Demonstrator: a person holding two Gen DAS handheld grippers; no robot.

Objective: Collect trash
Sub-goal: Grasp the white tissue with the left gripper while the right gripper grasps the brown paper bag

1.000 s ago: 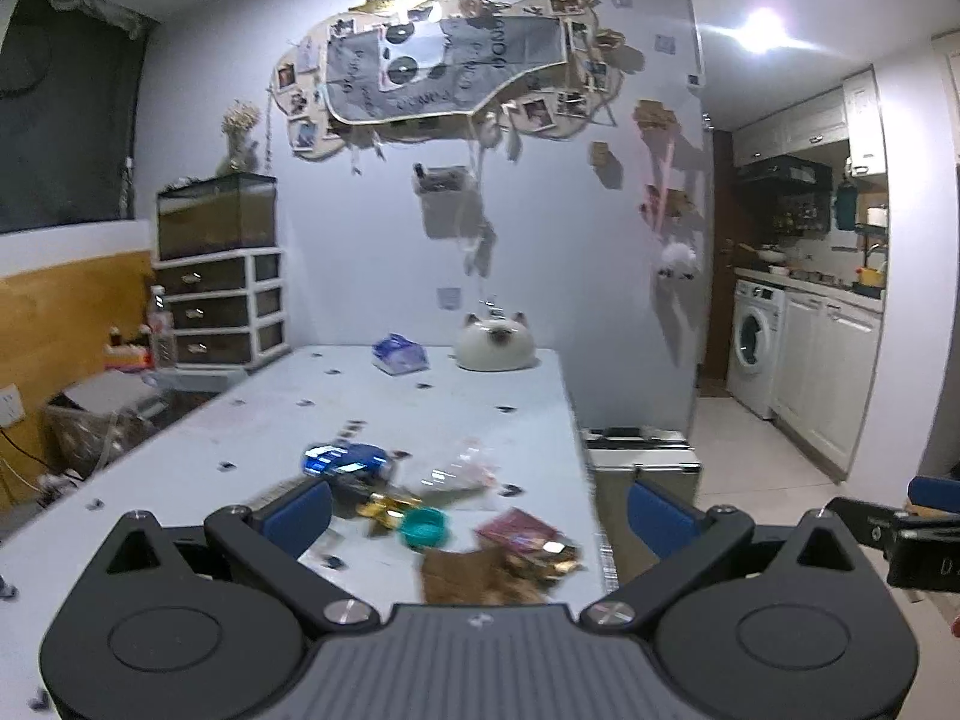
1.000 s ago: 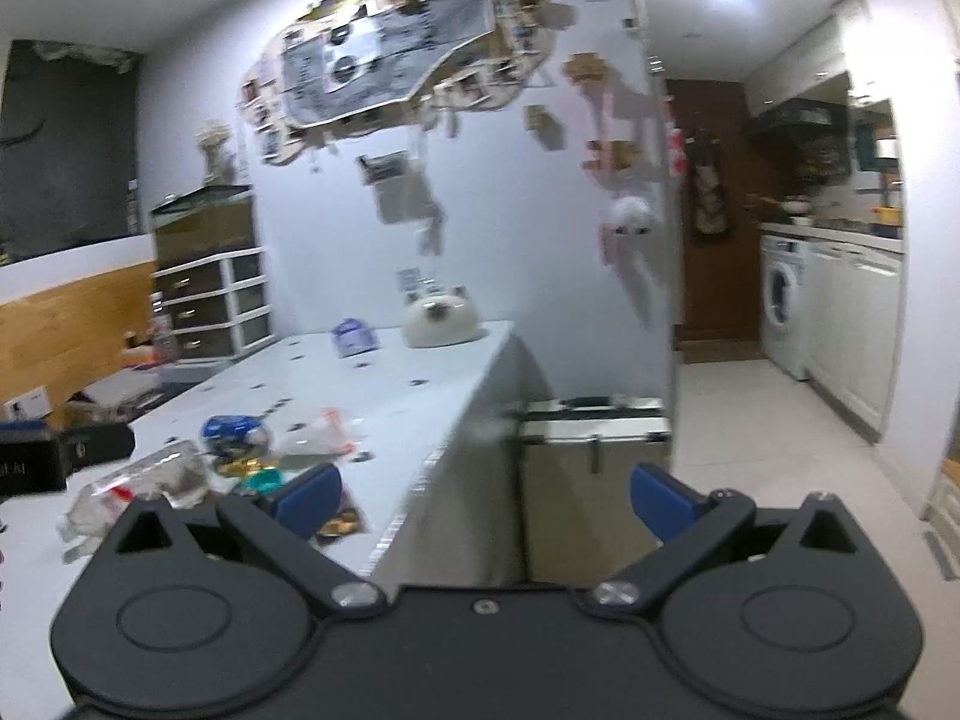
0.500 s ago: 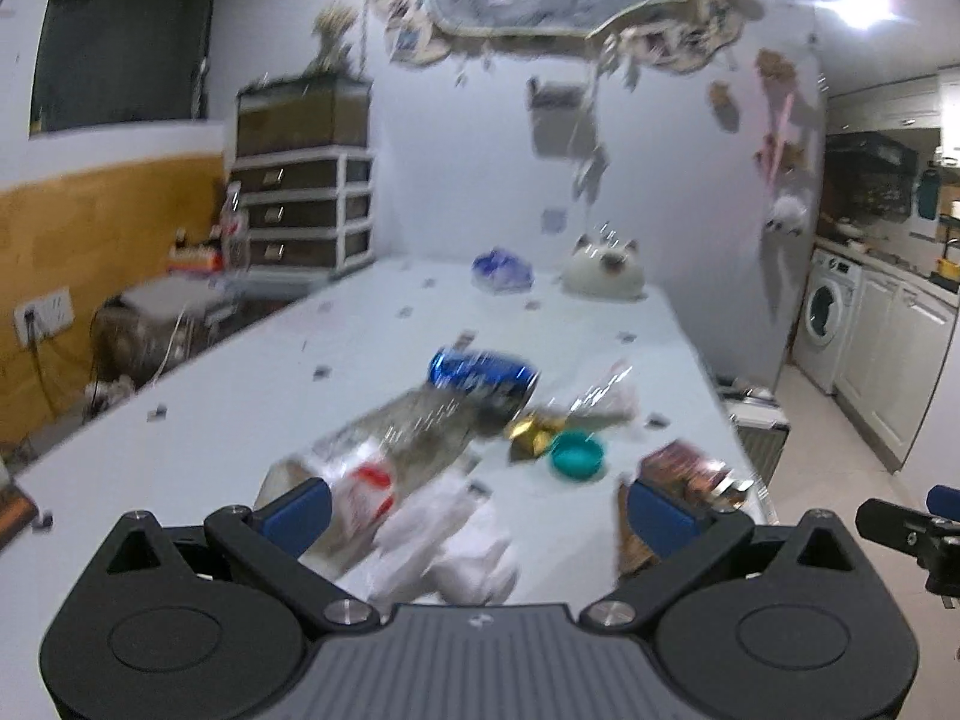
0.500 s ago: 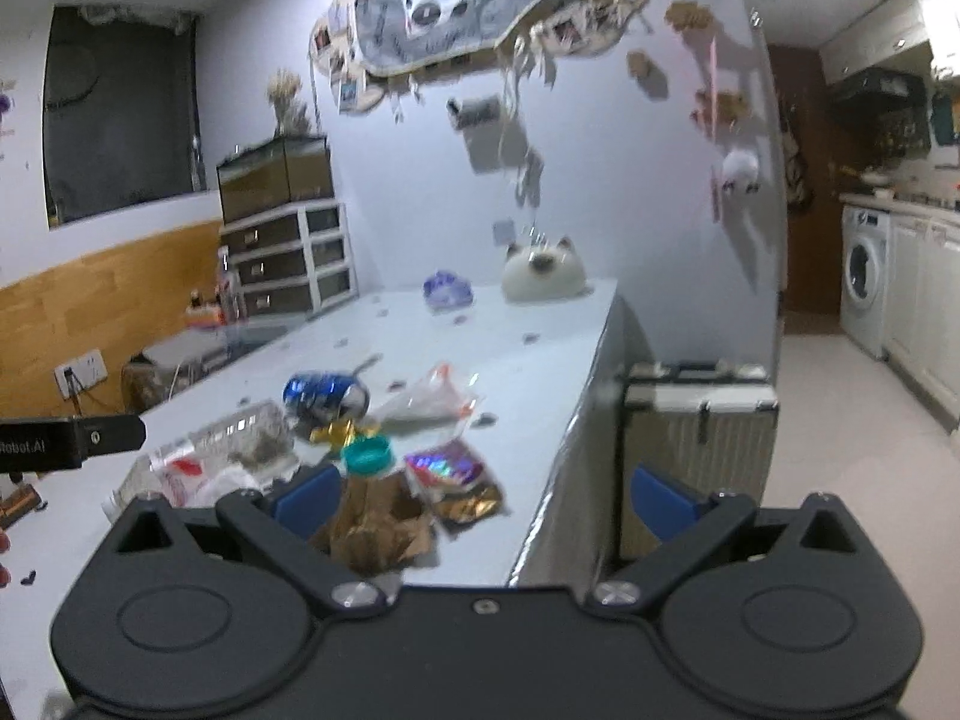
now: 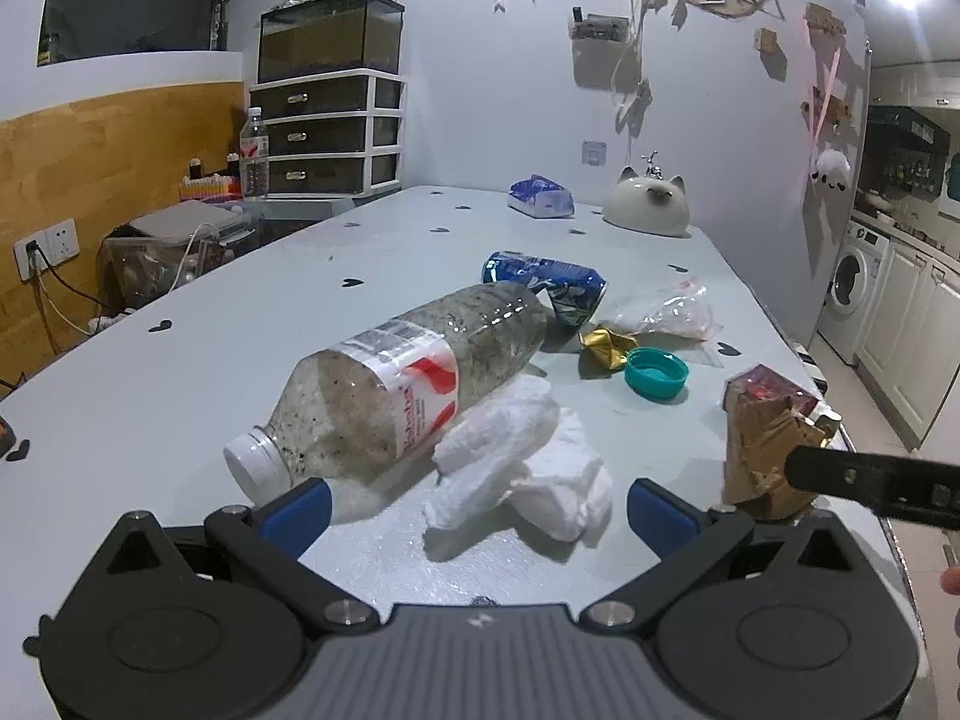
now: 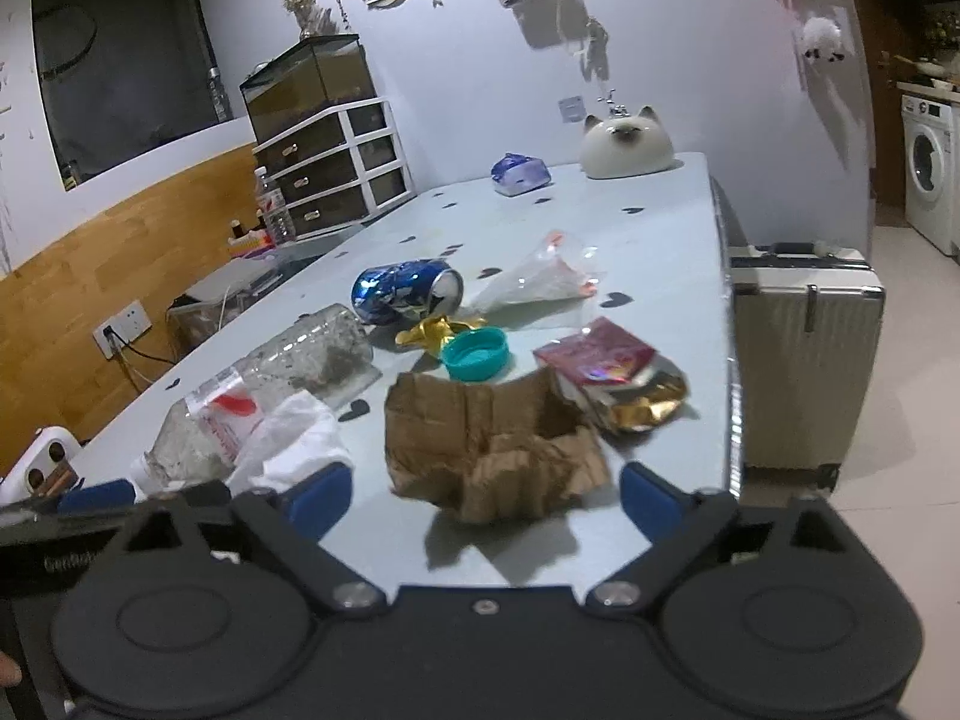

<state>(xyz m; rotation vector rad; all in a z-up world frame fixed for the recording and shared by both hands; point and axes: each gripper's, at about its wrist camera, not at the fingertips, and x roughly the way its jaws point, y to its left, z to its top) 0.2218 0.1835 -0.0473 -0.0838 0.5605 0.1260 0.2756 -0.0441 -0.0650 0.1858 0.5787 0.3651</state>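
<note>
**Trash heaped on pale table, 2 grippers poised over it**

Left gripper (image 5: 479,503): jaws spread wide, nothing between the blue pads, hovering just short of a crumpled white tissue (image 5: 523,463). Touching the tissue's far side, a clear plastic bottle (image 5: 393,393) lying on its side, white cap toward the camera, red-and-white label around the middle, dirty residue inside. Behind the bottle's base, a crushed blue drink can (image 5: 549,286), also on its side. Beside the can, a clear plastic bag (image 5: 663,313), a scrap of gold foil (image 5: 605,346) and a teal bottle cap (image 5: 655,373) lying open side up.

Right gripper (image 6: 485,498): jaws wide but just closing a little, pads either side of the near edge of a crumpled brown paper bag (image 6: 489,443), not pressing on it. Just beyond that bag, a red-and-gold snack wrapper (image 6: 612,373) near the table's right edge (image 6: 725,324).

Farther back on the table, well apart from the trash: a blue tissue packet (image 6: 519,174) and a white cat-shaped ornament (image 6: 625,144). On the floor beside the table, a pale suitcase (image 6: 804,360).
</note>
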